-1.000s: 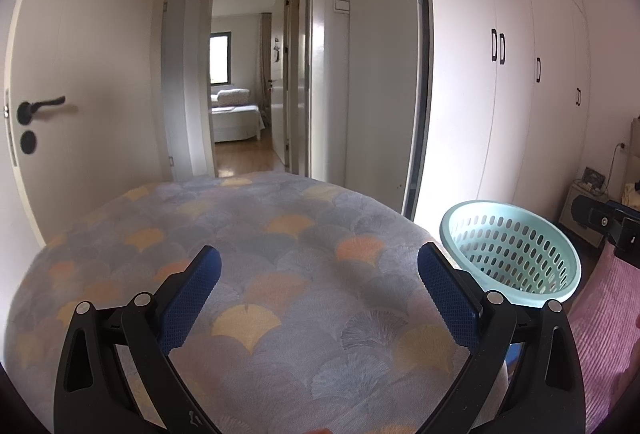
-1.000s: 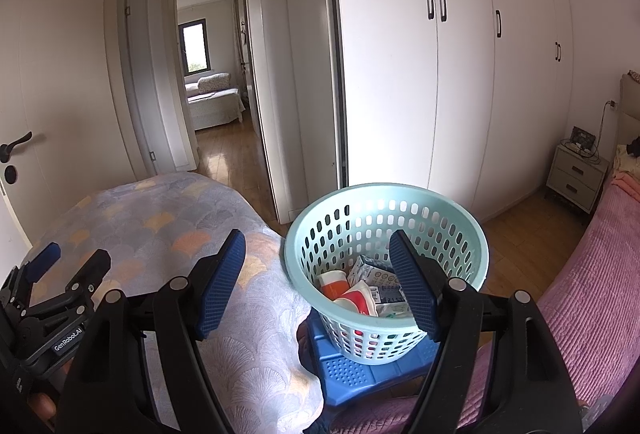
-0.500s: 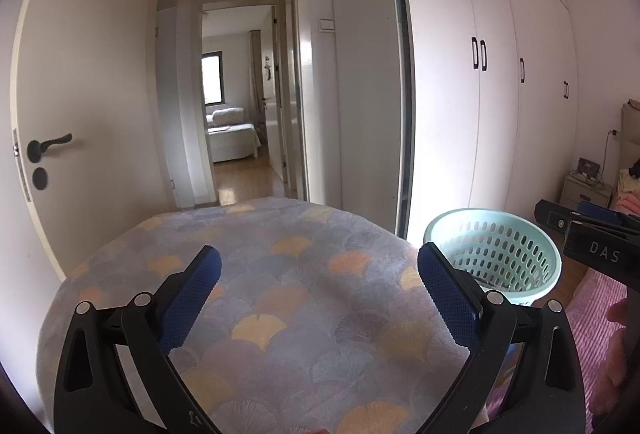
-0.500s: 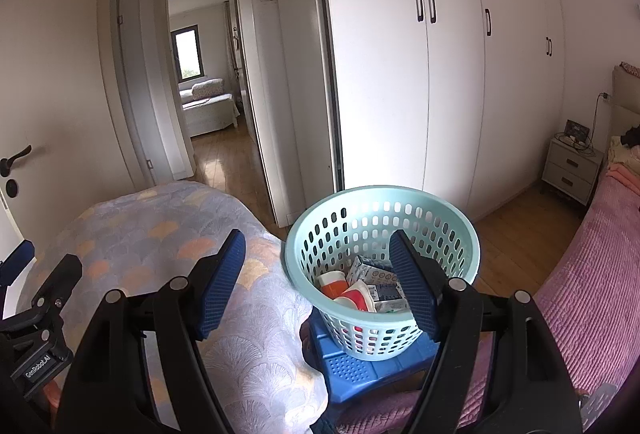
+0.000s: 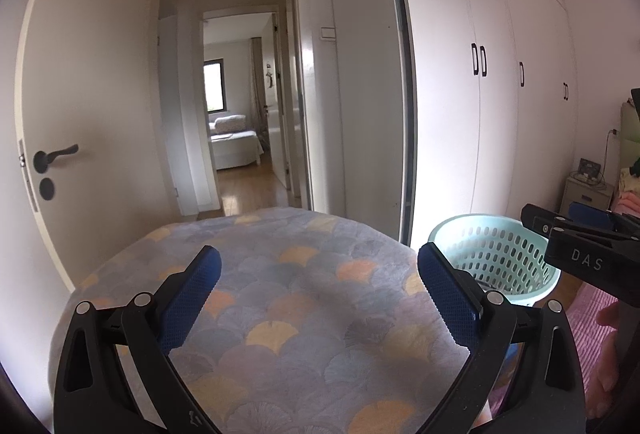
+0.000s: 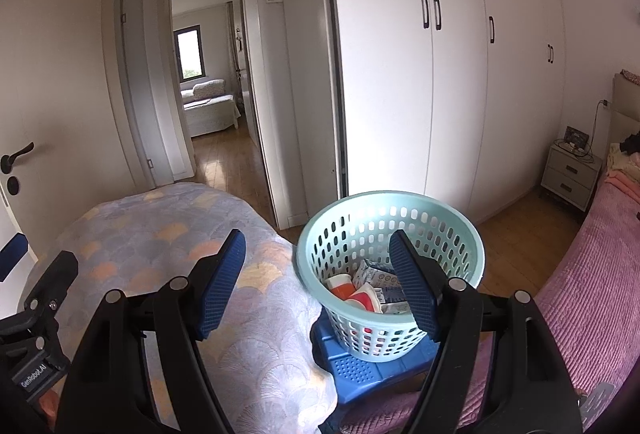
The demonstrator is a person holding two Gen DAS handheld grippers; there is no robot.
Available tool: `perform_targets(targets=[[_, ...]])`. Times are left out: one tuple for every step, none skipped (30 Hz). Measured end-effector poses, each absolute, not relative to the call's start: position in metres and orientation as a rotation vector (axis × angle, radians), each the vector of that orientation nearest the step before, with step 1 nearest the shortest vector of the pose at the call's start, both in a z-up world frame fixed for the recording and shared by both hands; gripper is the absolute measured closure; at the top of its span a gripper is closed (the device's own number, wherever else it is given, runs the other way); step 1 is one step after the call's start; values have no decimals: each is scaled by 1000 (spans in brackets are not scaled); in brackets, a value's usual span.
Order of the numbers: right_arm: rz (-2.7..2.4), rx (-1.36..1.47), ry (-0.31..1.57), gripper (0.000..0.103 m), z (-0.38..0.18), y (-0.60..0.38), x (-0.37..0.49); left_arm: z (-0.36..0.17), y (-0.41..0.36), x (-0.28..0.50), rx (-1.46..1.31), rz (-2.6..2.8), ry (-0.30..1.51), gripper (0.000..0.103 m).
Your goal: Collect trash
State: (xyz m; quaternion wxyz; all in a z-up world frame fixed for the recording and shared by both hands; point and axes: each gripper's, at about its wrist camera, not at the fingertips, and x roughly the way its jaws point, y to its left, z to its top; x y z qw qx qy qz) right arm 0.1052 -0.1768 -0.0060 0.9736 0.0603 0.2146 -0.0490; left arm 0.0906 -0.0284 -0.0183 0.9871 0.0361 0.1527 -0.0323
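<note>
Both the left gripper [image 5: 318, 288] and right gripper [image 6: 318, 280] are wide apart and hold nothing, maybe because the trash [image 6: 366, 288] already sits in the basket [image 6: 390, 211] on the blue stool [image 6: 360, 364].

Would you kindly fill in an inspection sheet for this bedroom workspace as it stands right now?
Surface: fan-patterned blanket over a rounded surface; no trash seen on it.
Job's things: mint basket on a blue stool, holding cartons and red-and-white cups.
Clutter: pink bedspread beside the basket.
Grippers: left tool open, empty; right tool open, empty.
Cables: one cord runs from a wall socket to the nightstand.
Surroundings: white wardrobe, open doorway to another bedroom, door with black handle.
</note>
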Motion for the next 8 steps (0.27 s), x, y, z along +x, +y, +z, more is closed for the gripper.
perform_targets(targets=[[-91, 114, 433, 32, -6, -172, 106, -19, -26, 92, 69, -66, 316, 8], [-83, 107, 434, 32, -6, -167, 108, -20, -24, 93, 65, -69, 326, 8], [-74, 103, 434, 33, -5, -163, 109, -21, -20, 94, 58, -66, 335, 8], [-65, 99, 435, 33, -5, -159, 110, -22, -16, 95, 51, -56, 340, 8], [-56, 95, 436, 33, -5, -155, 112, -23, -11, 95, 46, -45, 343, 8], [-45, 92, 437, 33, -5, -150, 114, -24, -8, 94, 43, -37, 344, 8], [-35, 90, 438, 33, -5, -145, 115, -25, -4, 94, 39, -25, 347, 8], [-29, 88, 438, 33, -5, -142, 117, -25, 0, 94, 33, -15, 349, 8]])
